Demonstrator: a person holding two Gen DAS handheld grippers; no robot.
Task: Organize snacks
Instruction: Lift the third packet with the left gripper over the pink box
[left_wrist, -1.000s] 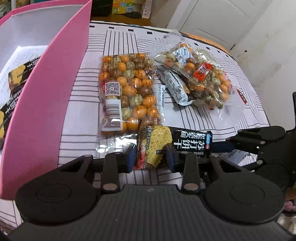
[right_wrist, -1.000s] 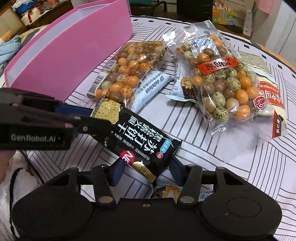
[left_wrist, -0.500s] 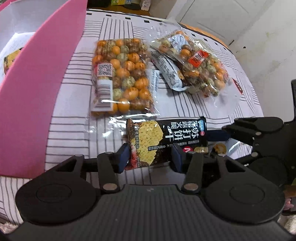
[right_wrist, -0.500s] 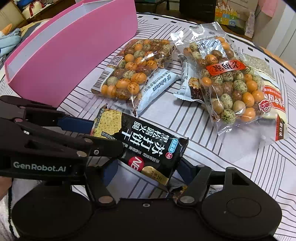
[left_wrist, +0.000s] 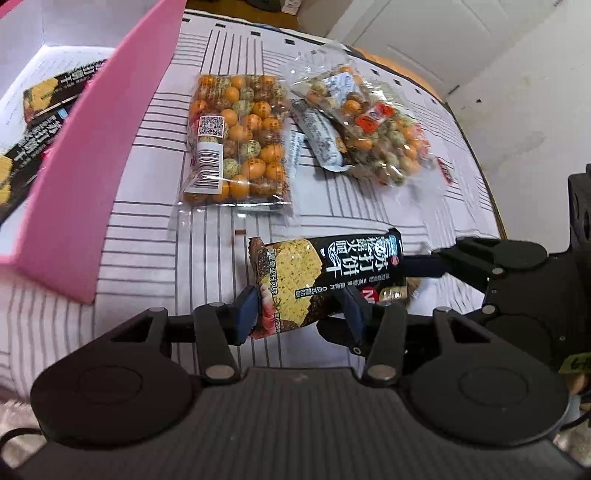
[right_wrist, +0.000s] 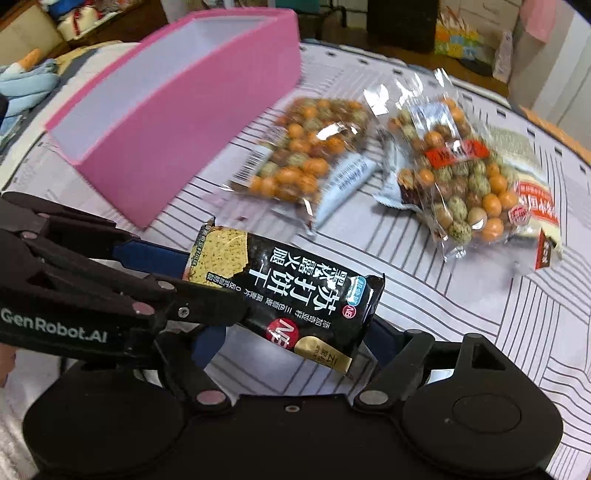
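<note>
Snacks lie scattered over a striped cloth that covers the bench, and one of them, a black cracker packet, is held up off the cloth between both tools. The left gripper pinches the end printed with a yellow cracker, its blue pads pressed against the packet's two sides. The right gripper takes the opposite end, the one with the red and gold marks; its fingers sit on either side of the packet, but whether they press it or stand slightly off cannot be told from either view.

A pink box with a white inside stands at the left of the bench, near the held packet. In the left wrist view, two more black cracker packets lie flat on its floor (same black wrapper and yellow cracker print). The right wrist view shows only the white inner wall.

Beyond the held packet, a clear bag of orange and green coated nuts lies label up, just beside the box. A white bar wrapper lies between it and a second nut bag with a red label. The second bag overlaps a flat red-and-white packet at the far right.
</note>
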